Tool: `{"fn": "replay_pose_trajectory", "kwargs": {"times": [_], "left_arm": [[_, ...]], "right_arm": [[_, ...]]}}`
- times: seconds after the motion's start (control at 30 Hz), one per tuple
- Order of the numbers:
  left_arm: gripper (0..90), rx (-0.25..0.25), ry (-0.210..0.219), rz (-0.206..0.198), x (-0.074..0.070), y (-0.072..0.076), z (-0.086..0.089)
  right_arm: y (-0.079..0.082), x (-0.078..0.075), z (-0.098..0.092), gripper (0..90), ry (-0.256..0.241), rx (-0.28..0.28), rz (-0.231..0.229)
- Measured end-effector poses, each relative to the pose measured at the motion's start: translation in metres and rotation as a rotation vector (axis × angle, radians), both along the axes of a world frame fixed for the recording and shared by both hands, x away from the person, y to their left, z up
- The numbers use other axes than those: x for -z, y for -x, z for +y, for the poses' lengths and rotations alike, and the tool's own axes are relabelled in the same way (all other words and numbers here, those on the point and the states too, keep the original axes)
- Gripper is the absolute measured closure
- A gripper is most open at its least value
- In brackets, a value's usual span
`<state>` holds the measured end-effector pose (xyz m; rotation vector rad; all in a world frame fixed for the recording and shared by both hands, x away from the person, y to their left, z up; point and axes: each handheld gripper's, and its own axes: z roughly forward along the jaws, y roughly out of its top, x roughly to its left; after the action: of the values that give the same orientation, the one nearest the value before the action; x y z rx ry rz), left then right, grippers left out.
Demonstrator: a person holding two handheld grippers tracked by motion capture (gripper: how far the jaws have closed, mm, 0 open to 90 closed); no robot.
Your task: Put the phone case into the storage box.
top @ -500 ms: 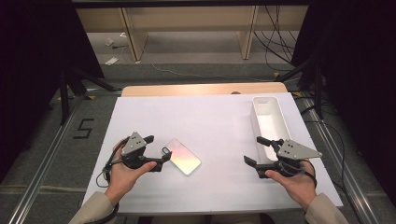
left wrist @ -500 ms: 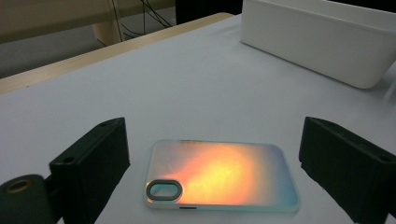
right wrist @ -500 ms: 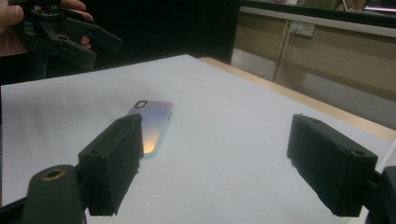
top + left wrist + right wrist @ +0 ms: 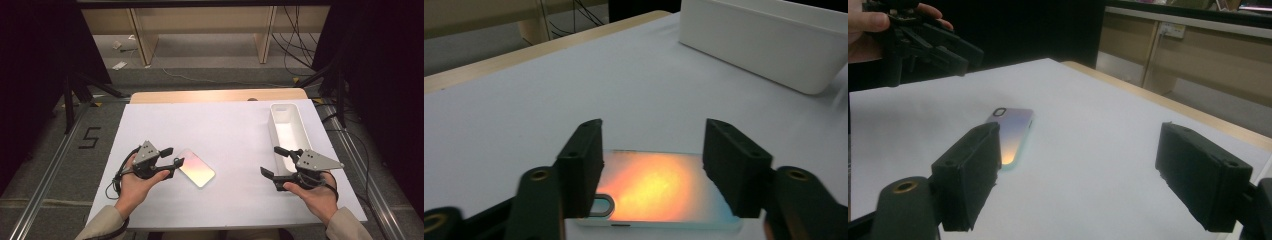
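Item: glossy iridescent pink-orange phone case (image 4: 196, 168), flat on my white table cover (image 4: 225, 130). Left gripper (image 4: 172, 156) jaws apart, straddling its end; right gripper (image 4: 274, 161) apart, empty.

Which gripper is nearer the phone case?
Left. The left gripper is at the phone case, jaws open around its end; the right gripper is far off by the white bin.

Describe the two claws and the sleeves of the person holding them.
Both the left claw and right claw are black with blocky jaws, each topped by a grey three-cornered plate with small holes. A black cable loops from the left one. The sleeves are beige.
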<state>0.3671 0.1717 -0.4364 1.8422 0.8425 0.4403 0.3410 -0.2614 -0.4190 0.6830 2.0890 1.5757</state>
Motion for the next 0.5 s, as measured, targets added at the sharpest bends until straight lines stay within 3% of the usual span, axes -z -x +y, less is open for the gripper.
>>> {"fn": "replay_pose_trajectory", "kwargs": {"times": [0.13, 0.17, 0.2, 0.27, 0.33, 0.5], "left_arm": [[71.0, 0.005, -0.026, 0.011, 0.001, -0.005, -0.007], [71.0, -0.004, -0.036, 0.012, 0.001, -0.006, -0.009], [79.6, -0.014, -0.048, 0.027, 0.001, -0.01, -0.012], [85.4, -0.021, -0.056, 0.048, 0.001, -0.013, -0.015], [89.6, -0.025, -0.067, 0.063, 0.002, -0.017, -0.018], [89.9, -0.03, -0.096, 0.092, 0.002, -0.025, -0.029]], "right_arm": [[0.0, 0.0, 0.0, 19.2, -0.003, 0.0, 0.002], [0.0, 0.0, 0.0, 19.2, -0.003, 0.0, 0.002], [0.0, 0.0, 0.0, 19.2, -0.005, 0.002, 0.002], [0.0, 0.0, 0.0, 19.2, -0.003, 0.004, 0.004], [-0.001, 0.0, 0.0, 19.2, -0.002, 0.004, 0.004], [-0.001, 0.0, 0.0, 19.2, -0.004, 0.005, 0.003]]}}
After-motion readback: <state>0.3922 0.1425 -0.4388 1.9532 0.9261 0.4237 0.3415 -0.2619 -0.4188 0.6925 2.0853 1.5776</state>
